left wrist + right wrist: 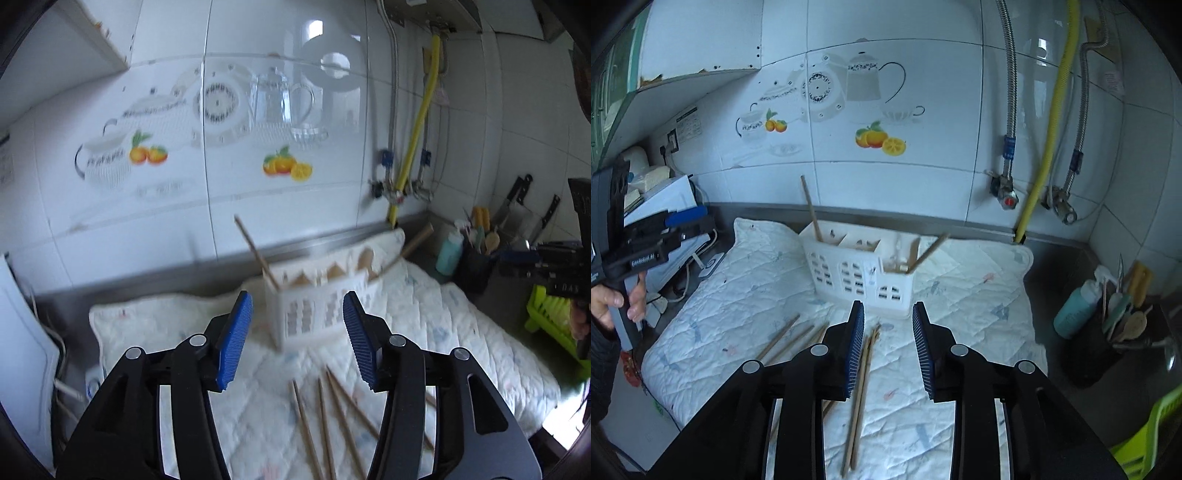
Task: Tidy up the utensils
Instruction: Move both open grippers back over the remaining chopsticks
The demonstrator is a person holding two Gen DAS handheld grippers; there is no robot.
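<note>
A white slotted utensil caddy [858, 271] stands on a quilted white mat [960, 295]; it also shows in the left wrist view [314, 306]. One chopstick [811, 208] leans in its left compartment and a wooden utensil [929, 253] leans in its right one. Several wooden chopsticks [860, 384] lie loose on the mat, seen also in the left wrist view [328, 421]. My right gripper [888, 314] is open and empty, above the loose chopsticks. My left gripper [297, 306] is open and empty, raised in front of the caddy.
A black holder with spoons [1115, 332] and a teal bottle [1075, 306] stand at the right. A green rack [554, 325] and knives [524, 210] sit at the far right. A white appliance and cables [665, 206] are at the left. Tiled wall behind.
</note>
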